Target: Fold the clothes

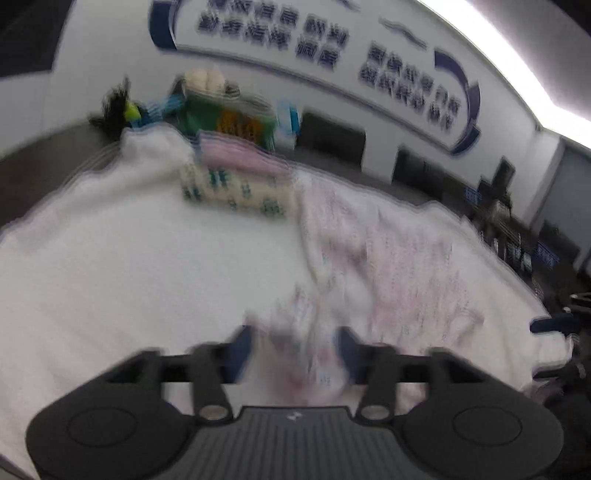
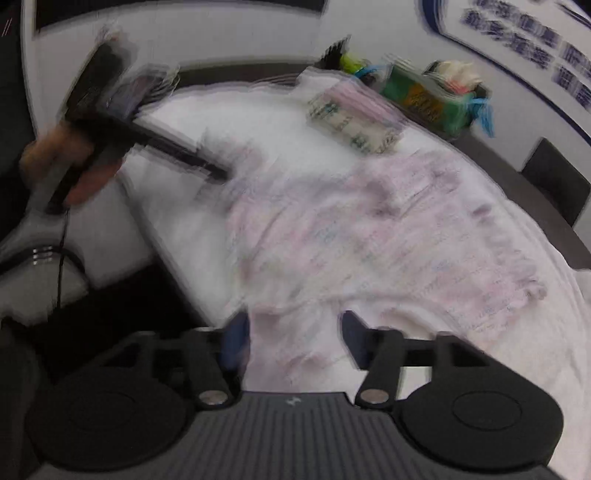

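Both views are smeared by motion. A pale pink printed garment (image 2: pixel 369 236) lies spread on the white cloth (image 1: pixel 129 266) covering the worktop, reaching its near edge. The left hand-held gripper (image 1: pixel 295 350) has its fingers apart with a fold of the garment between them; whether they pinch it I cannot tell. The right hand-held gripper (image 2: pixel 295 339) looks released over the garment's near hem. A stack of folded clothes (image 1: pixel 236 181) sits toward the far edge, beside a green box (image 1: pixel 229 122).

nothing can be read in either view. the white wall (image 1: pixel 258 92) carries rows of dark blue characters (image 1: pixel 273 33), smeared past reading. the green box (image 2: pixel 424 99) at the bench's far edge bears an orange panel (image 2: pixel 421 99), equally blurred.
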